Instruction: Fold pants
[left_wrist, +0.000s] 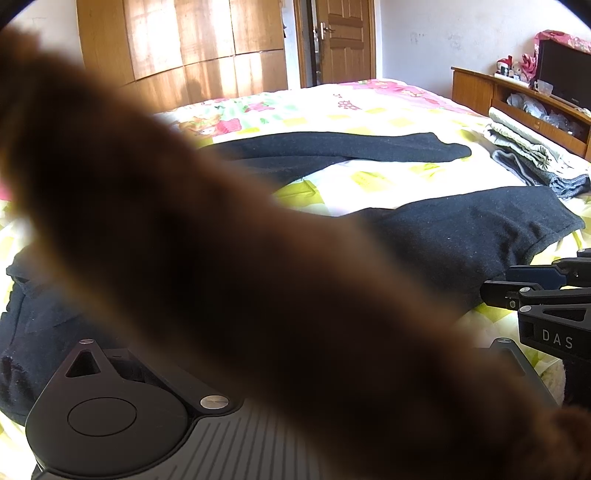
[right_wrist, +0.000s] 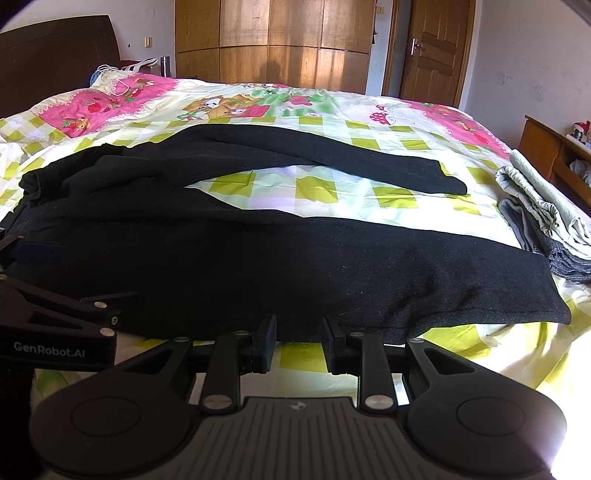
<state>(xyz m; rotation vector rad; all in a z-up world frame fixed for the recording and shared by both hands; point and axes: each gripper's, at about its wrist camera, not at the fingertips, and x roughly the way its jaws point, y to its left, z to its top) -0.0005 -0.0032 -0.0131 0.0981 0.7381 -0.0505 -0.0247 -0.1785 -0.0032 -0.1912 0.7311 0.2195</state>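
The pants are plain black. The bedsheet beneath is checked yellow-green and white with pink cartoon patches, and the folded clothes are grey and pale.

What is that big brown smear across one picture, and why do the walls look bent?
Left wrist view: a blurred brown shape, too close to focus, hides most of the black pants; I cannot tell what it is. Right wrist view: sharp, the wardrobe bowed by the fisheye lens, sun glare at the lower right.
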